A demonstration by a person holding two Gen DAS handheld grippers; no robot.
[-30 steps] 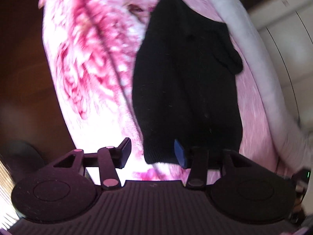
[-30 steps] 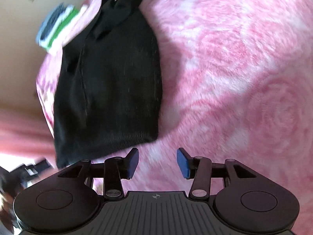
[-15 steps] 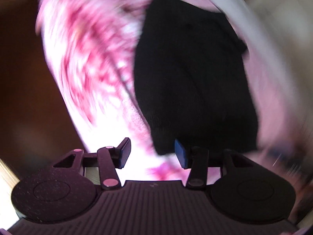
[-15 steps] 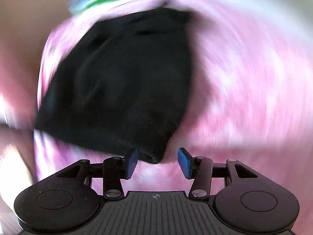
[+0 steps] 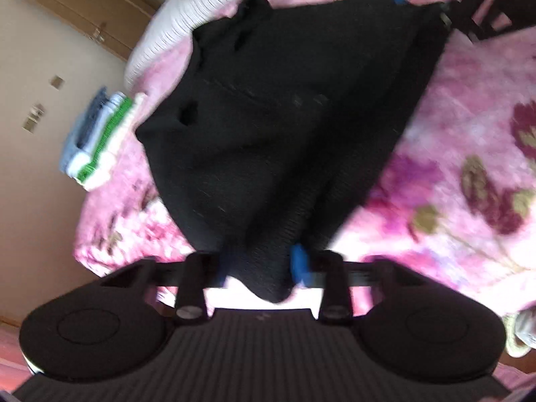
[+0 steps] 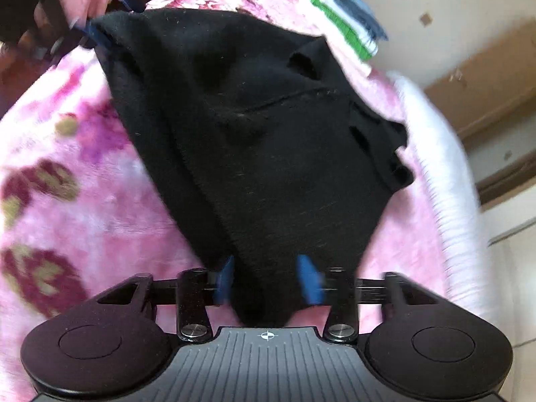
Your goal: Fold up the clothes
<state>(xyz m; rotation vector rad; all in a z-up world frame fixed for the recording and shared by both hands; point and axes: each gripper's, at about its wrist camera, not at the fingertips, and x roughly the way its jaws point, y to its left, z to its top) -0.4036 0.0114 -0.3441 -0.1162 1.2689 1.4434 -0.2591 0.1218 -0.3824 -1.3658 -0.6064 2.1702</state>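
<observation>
We had the black knitted garment (image 5: 268, 127) stretched between our two grippers above the pink floral blanket (image 5: 469, 127) of the bed: the left gripper (image 5: 258, 268) had its fingers closed part-way onto one bunched hem corner, and the right gripper (image 6: 268, 278) pinched the other corner the same way, with knit filling the gap between the blue pads (image 6: 310, 279). In the left wrist view the garment filled the middle of the frame, hanging in deep folds, and the other gripper showed at the upper right edge. We judged the main risk to be a slip: each hold took in only a small wad of thick, stretchy knit, so a quick swing or uneven pull could drag a corner out and drop the garment in a heap. Both views were smeared with motion blur, which suggested fast movement and made that more likely. The loose far end, with its sleeves or straps too crumpled to tell apart, could also tuck under itself and spoil a flat lay. A stack of folded clothes (image 5: 97, 140) sat near the blanket's edge at the left of the frame, just beside the garment's far end, and a sweeping cloth might knock it off. A white ribbed pillow or bolster (image 5: 174, 26) lay along the upper left and bounded the free space there.
</observation>
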